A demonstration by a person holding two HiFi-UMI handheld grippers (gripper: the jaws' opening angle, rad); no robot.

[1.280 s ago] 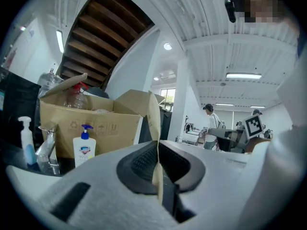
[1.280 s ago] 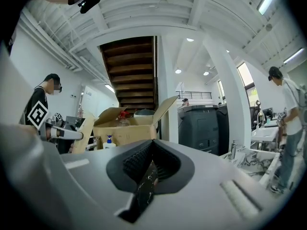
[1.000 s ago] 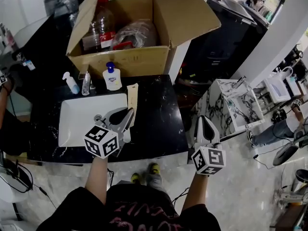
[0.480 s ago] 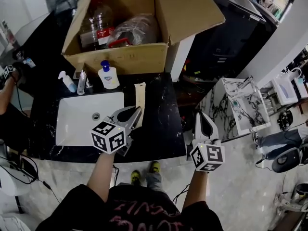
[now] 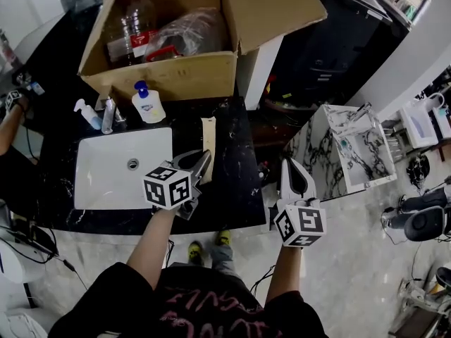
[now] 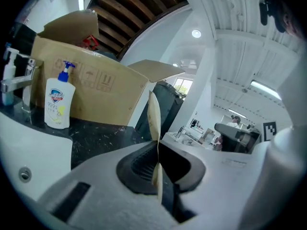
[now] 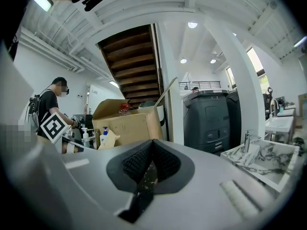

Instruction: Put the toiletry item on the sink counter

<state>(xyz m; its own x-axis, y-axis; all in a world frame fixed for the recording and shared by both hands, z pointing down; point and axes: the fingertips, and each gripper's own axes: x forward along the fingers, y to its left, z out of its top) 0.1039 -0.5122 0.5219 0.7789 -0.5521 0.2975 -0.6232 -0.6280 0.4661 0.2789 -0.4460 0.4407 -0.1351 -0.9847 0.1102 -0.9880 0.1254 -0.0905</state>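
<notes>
Your left gripper (image 5: pixel 199 166) had its jaws pressed shut on the lower end of a thin beige packet (image 5: pixel 208 138). In the left gripper view the packet stood edge-on between the pads. In the head view it reached up the frame over the black counter (image 5: pixel 236 182), just right of the white sink (image 5: pixel 106 182). Whether it touched the stone, I couldn't tell. Your right gripper (image 5: pixel 294 178), lower right and off the counter's edge, had its jaws together on nothing. Further up, a pump soap bottle (image 5: pixel 147 105) stood before the cardboard box (image 5: pixel 169 79).
</notes>
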